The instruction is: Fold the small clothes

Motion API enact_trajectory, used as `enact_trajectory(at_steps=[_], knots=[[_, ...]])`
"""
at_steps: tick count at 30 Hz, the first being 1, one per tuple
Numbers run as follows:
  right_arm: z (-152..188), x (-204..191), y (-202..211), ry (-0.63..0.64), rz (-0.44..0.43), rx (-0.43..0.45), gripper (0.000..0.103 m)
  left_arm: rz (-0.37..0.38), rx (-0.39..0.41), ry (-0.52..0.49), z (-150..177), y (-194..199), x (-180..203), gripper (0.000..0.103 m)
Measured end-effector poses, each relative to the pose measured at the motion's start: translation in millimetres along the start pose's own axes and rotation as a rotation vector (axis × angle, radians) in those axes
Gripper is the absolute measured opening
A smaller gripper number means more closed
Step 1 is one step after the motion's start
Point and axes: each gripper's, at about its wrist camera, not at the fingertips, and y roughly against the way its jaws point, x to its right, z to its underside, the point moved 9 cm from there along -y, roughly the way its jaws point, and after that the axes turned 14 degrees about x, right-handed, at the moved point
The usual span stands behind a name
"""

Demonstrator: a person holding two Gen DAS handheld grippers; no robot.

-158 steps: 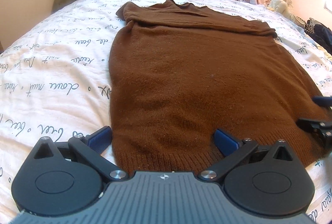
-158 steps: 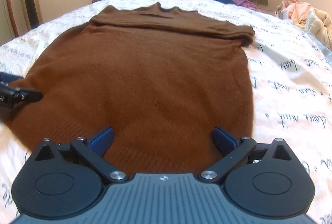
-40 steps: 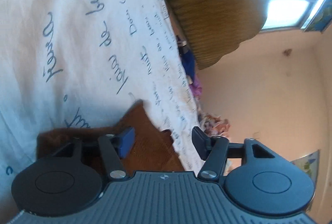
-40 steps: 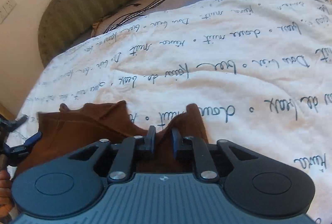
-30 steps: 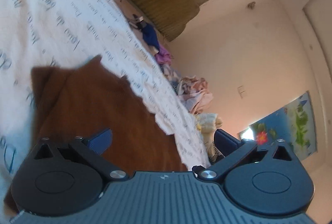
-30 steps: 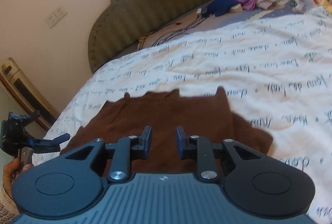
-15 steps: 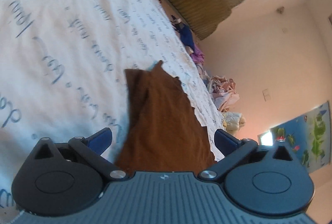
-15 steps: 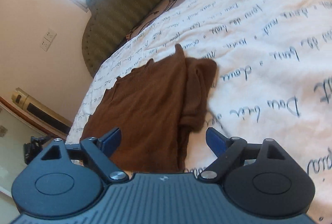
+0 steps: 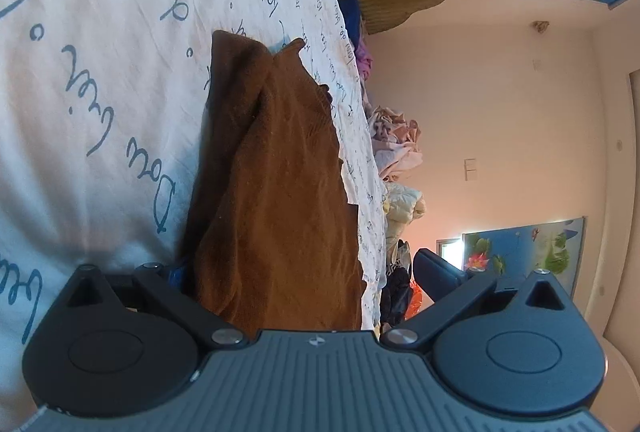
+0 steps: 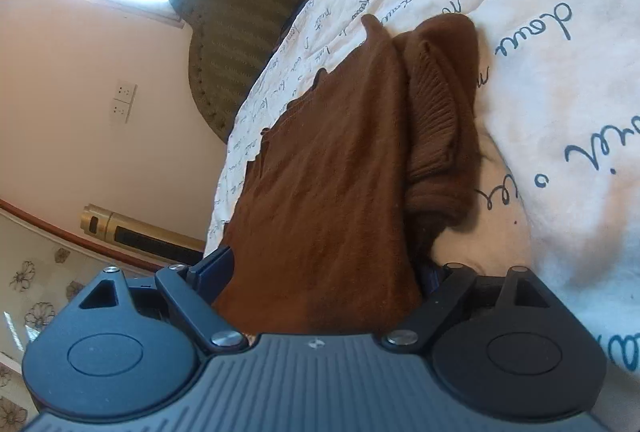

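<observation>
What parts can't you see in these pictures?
- Left wrist view: the near end of the brown sweater is hidden behind the left gripper.
- Right wrist view: the right gripper hides the near end; one of its fingers shows, the other is tucked under the fabric.
- Bedspread writing: too distorted to read.

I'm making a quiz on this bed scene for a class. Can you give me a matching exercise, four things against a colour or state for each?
Things:
1. knitted sweater
2. bedsheet with handwriting print
3. padded headboard
4. right gripper

Descriptions:
A. olive green, ribbed
B. brown, folded over on the bed
C. jaws wide apart, either side of the fabric
D. white with blue script

Pairs: 1-B, 2-D, 3-A, 4-C
</observation>
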Motion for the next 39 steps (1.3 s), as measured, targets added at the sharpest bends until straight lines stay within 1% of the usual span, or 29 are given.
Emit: enact_trajectory(at_steps=[2,3,4,5,6,7,8,9,10,13,15,17,18,20,21,23,26,27,31,34,37,38,39], knots=[[4.0,-5.9,-5.7,0.042,0.011,-0.002,0.088,-0.007,-0.029,0.012,-0.6,-3.0,-1.2,0.103],[5.3,-6.9,-5.0,0.058,0.025,0.008,0.086,-0.01,-0.035,0.017,-1.2,-2.4,-1.8,0.103],[6.7,-7.6,-5.9,0.079,0.035,0.013,0.079,-0.007,-0.027,0.023,-2.4,-1.4,-2.3,0.103],[9.3,-6.5,-6.6,0.102,0.054,0.012,0.047,-0.014,-0.008,0.022,-3.9,0.2,-4.9,0.101],[11.9,-1.9,-7.1,0.106,0.083,0.014,0.011,-0.052,0.018,0.0,-6.1,2.6,-7.5,0.094],[14.3,3.4,-8.1,0.094,0.1,0.017,0.011,-0.11,0.029,-0.044,-7.0,2.9,-11.1,0.064],[16.4,7.5,-8.1,0.088,0.094,0.023,0.011,-0.151,0.017,-0.081,-5.7,0.9,-15.6,0.021],[18.2,8.5,-7.4,0.089,0.089,0.033,0.01,-0.156,0.004,-0.076,-3.0,-1.8,-21.7,0.002],[19.0,8.0,-7.1,0.093,0.087,0.04,0.01,-0.165,0.0,-0.075,-0.4,-3.7,-28.4,0.005],[20.0,4.5,-5.9,0.127,0.099,0.051,0.01,-0.151,0.025,-0.168,3.7,-0.6,-27.2,0.006],[19.4,-1.1,-7.2,0.176,0.119,0.065,0.009,-0.118,0.05,-0.211,5.5,2.2,-18.6,0.006],[17.3,-11.0,-6.5,0.216,0.123,0.095,0.009,-0.075,0.062,-0.218,9.2,4.7,-10.2,0.006],[18.0,-15.8,-0.8,0.214,0.103,0.113,0.009,-0.04,0.066,-0.205,10.3,6.8,-6.3,0.006],[12.7,-30.5,6.0,0.206,0.05,0.137,0.009,-0.003,0.079,-0.176,10.7,12.3,-1.1,0.006],[12.7,-30.5,6.0,0.206,0.05,0.137,0.009,0.016,0.084,-0.149,10.0,14.9,-0.1,0.006],[10.4,-40.9,10.9,0.203,0.021,0.145,0.009,0.057,0.091,-0.076,9.3,21.3,0.0,0.006],[11.5,-52.5,19.6,0.212,0.008,0.147,0.009,0.096,0.099,-0.004,12.8,31.4,4.2,0.005],[12.5,-55.9,23.2,0.215,0.006,0.152,0.009,0.104,0.098,-0.003,14.9,35.2,7.1,0.005],[19.0,-73.9,39.9,0.233,-0.021,0.152,0.009,0.103,0.099,-0.012,24.2,55.7,15.7,0.004],[31.6,-79.2,57.6,0.242,-0.033,0.138,0.009,0.099,0.105,-0.018,34.9,76.3,11.4,0.004],[54.6,-71.1,71.5,0.245,-0.015,0.104,0.009,0.065,0.108,-0.017,47.1,94.4,-9.3,0.004],[63.2,-62.9,72.6,0.24,-0.001,0.08,0.013,0.032,0.113,0.005,50.4,100.0,-25.7,0.005],[71.7,-49.4,70.4,0.243,0.042,0.054,0.019,0.01,0.103,0.011,53.7,104.9,-39.6,0.005]])
